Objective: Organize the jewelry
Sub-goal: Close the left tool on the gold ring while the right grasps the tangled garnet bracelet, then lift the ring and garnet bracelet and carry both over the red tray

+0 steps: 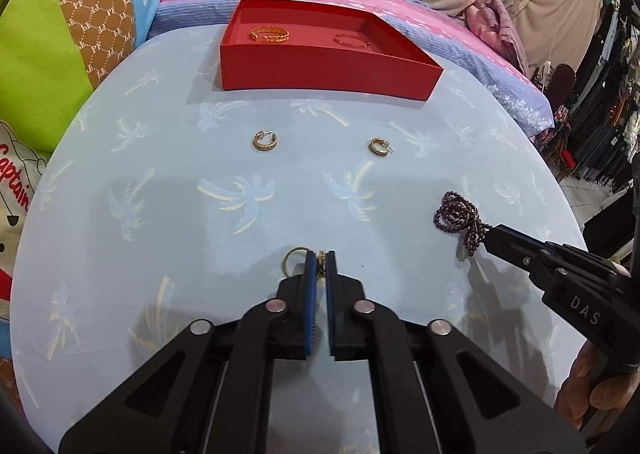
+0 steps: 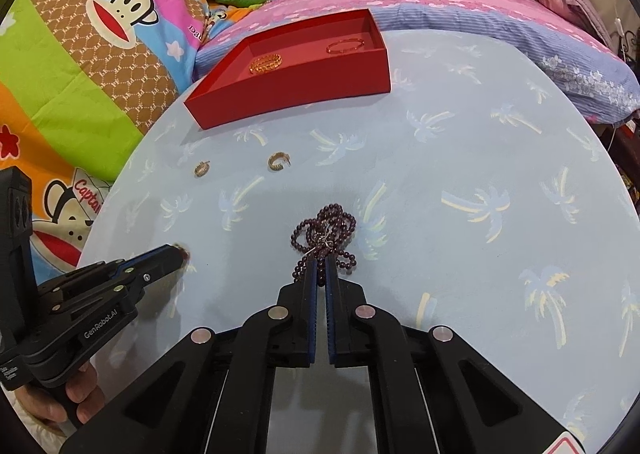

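A red tray (image 1: 328,72) (image 2: 296,98) stands at the far side of the round table and holds a gold chain bracelet (image 1: 270,35) (image 2: 266,63) and a thin red bangle (image 1: 351,41) (image 2: 345,46). Two gold hoop earrings (image 1: 265,141) (image 1: 377,147) lie in front of it; they also show in the right wrist view (image 2: 202,168) (image 2: 278,161). My left gripper (image 1: 321,258) (image 2: 182,252) is shut on a small gold ring piece (image 1: 321,259), with a loop (image 1: 294,259) beside its left finger. My right gripper (image 2: 321,260) (image 1: 490,232) is shut on a dark red bead bracelet (image 2: 326,234) (image 1: 460,214).
The table wears a light blue cloth with palm prints (image 1: 240,214). Colourful cushions (image 2: 80,74) crowd the left edge. A pink and blue bedspread (image 2: 460,10) lies behind the table. Dark clutter (image 1: 592,126) stands off the right edge.
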Demonstrator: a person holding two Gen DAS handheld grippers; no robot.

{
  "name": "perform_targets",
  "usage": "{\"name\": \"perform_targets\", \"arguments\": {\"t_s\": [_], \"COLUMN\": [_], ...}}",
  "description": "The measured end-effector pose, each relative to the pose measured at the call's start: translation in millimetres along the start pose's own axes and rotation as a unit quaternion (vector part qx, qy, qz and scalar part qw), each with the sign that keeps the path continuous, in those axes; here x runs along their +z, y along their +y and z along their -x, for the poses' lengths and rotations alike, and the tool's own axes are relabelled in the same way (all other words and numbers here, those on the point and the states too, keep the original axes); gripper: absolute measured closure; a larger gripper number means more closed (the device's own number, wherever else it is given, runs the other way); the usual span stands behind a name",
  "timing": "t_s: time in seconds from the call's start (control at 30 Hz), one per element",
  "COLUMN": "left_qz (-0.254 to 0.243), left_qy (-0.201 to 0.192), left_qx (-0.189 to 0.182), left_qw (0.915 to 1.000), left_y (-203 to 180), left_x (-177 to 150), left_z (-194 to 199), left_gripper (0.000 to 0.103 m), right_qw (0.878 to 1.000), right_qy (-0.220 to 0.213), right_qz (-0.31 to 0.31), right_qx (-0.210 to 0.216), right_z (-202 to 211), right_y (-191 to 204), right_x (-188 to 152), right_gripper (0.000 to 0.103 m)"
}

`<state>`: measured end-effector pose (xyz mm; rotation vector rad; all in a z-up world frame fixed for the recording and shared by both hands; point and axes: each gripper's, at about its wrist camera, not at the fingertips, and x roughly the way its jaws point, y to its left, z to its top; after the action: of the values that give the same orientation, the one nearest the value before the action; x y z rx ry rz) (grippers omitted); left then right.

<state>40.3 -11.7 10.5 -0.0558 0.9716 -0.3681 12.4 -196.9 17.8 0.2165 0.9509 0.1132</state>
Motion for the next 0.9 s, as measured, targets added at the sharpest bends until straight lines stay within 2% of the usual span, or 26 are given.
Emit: {"name": "perform_targets", "arguments": {"t_s": [0.63,0.9], "left_qz": [0.015,0.016], "left_qy": [-0.007,-0.018], "left_qx": [-0.014,-0.025], "left_qw": [0.9998,0.9994], "left_y": [1.7,-0.5], "left_x": [3.0,22.5], "left_z": [16.8,28.4], "left_gripper": [0.101,0.1], "right_qw": [0.999,0.998], "right_qy": [-0.038,-0.066], "right_qz": [0.007,0.011], "right_qx": [0.012,0.02], "right_z": [33.6,55.8], "right_y": [7.6,10.1], "right_x": [16.3,43.0], "right_gripper": [0.099,0.099]}}
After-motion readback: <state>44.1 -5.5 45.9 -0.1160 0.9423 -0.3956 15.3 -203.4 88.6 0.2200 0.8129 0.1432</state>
